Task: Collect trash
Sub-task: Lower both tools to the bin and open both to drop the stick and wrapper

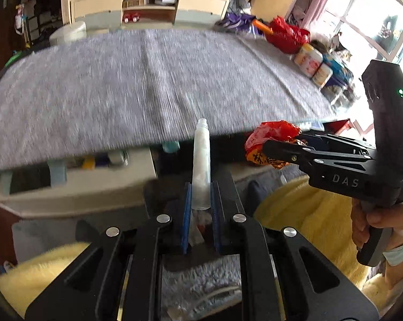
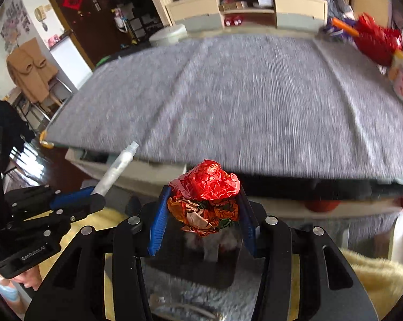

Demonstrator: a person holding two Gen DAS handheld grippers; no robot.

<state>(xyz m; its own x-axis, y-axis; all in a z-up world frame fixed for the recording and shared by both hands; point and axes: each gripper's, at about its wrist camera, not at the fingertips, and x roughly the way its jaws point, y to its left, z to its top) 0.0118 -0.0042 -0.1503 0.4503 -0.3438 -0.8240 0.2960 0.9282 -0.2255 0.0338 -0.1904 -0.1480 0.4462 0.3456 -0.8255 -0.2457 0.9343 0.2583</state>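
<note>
Left wrist view: left gripper (image 1: pixel 200 203) clamped narrowly on a slim, clear plastic tube (image 1: pixel 201 160), blue pads (image 1: pixel 186 214) pressing its lower end from both sides. Long axis of the tube running straight out along the fingers, open threaded mouth pointing away from the camera toward the near edge of the grey-covered table (image 1: pixel 147 85). Held in the air just short of that edge, not resting on anything. To the right, in the same view, the right gripper (image 1: pixel 275 147) closed around a crumpled red and orange wrapper ball (image 1: pixel 271 136), a hand (image 1: pixel 372 222) wrapped around its black handle.

Right wrist view: right gripper (image 2: pixel 204 214) standing about half open, blue pads (image 2: pixel 158 222) squeezing the crumpled wrapper ball (image 2: pixel 205 200) from left and right. Roughly round, so no clear long axis; red foil bulging up above the pads, printed orange part lower between them. Also held in the air in front of the table's (image 2: pixel 255 93) near edge. At left, the left gripper (image 2: pixel 94 194) with the tube (image 2: pixel 115 167) slanting up and to the right, mouth aimed at the table's near left corner.

Far right corner of the table: a red plastic bag (image 1: pixel 287 36) and some packets (image 1: pixel 312 62) beside it. Yellow fluffy fabric (image 1: pixel 308 214) below both grippers. Table surface smeared by motion blur in both views.
</note>
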